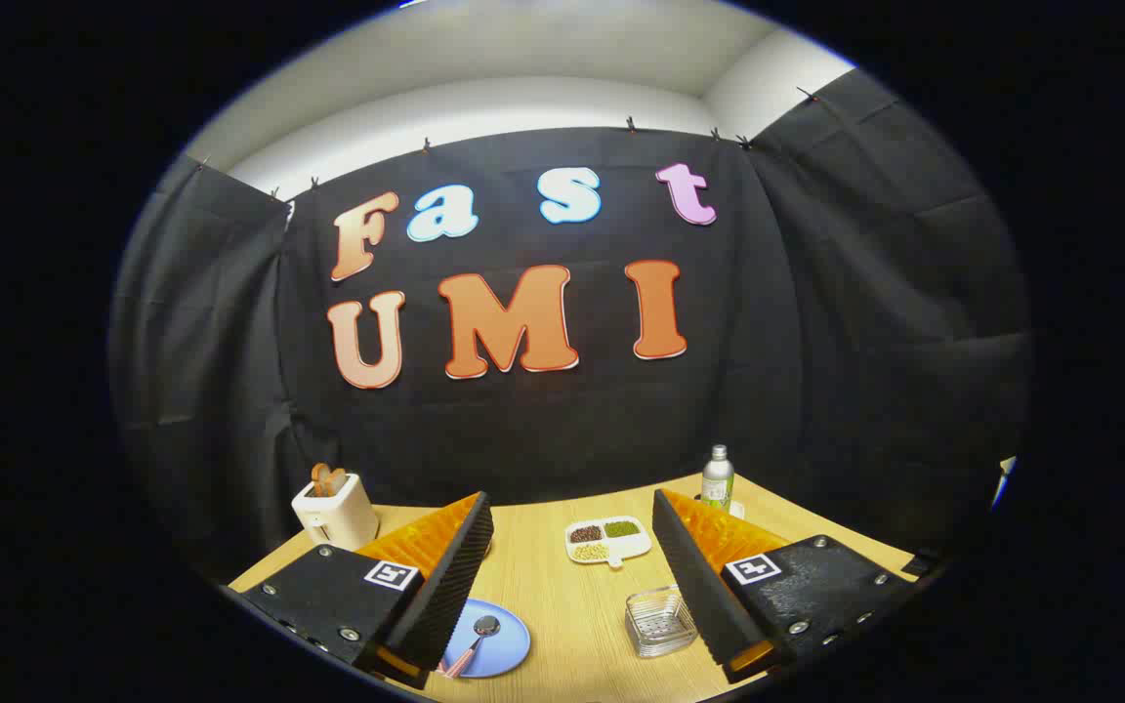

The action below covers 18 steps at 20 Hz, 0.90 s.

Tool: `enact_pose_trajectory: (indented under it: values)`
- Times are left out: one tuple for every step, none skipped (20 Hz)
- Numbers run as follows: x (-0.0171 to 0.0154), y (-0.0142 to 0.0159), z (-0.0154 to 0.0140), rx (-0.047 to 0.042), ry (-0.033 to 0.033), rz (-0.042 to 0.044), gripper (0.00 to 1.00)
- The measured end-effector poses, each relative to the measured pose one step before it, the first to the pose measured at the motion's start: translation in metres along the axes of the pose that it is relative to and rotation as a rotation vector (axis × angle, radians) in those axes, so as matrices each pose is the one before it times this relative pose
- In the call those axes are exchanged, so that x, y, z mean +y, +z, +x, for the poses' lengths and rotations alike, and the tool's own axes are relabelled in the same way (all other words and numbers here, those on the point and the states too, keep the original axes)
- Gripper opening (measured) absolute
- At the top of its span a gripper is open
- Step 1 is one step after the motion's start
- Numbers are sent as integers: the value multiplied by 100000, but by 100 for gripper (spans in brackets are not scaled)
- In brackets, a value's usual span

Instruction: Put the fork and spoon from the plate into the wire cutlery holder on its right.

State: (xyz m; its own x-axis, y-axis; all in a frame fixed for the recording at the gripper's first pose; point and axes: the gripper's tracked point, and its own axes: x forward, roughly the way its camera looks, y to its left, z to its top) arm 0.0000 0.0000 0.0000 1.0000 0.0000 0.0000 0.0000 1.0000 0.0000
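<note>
The gripper [572, 586] hangs wide open and empty above the table, with the spoon [477, 640] lying on the blue plate [509, 644] by its left finger, handle slanting toward it, the fork probably hidden behind that finger.

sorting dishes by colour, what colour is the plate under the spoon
Light blue. The plate shows best in the gripper view, by one finger of the open tongs.

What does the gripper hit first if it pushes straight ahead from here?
Probably the divided tray, which lies beyond the open gripper in line with the gap. Bare table comes before it. The plate and holder sit off to either side. Height above the table is unclear.
</note>
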Motion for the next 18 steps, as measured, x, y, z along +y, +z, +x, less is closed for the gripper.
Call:
enact_pose_trajectory:
  values:
    - [-10, -582, 170, 1022, -448, -3202, 98]
    - [139, -331, 72, 712, 2, -2429, 98]
    - [-53, -55, 38, 648, -244, -1682, 99]
    - [-45, -43, 43, 526, -331, -759, 98]
    - [135, -107, 99, 892, -146, -263, 98]
    - [110, -74, -10, 680, -235, -311, 98]
    - [-59, 132, 64, 170, -459, -584, 98]
    - [-124, -100, 67, 538, -263, -664, 98]
    - [-143, -104, 101, 328, -655, -385, 98]
    - [-247, -56, -11, 104, -682, 470, 98]
    - [-210, -156, 189, 728, -826, 1303, 98]
    - [-186, -316, 124, 1136, -579, 1777, 98]
    - [-128, -282, 112, 1037, -555, 1626, 98]
    - [-231, -198, 84, 933, -744, 954, 98]
    - [-184, -317, 94, 610, -771, 184, 98]
    - [-229, -114, 76, 386, -829, -531, 98]
    - [-214, -81, 155, 223, -677, -733, 99]
    - [-91, 27, -15, 84, -471, -556, 99]
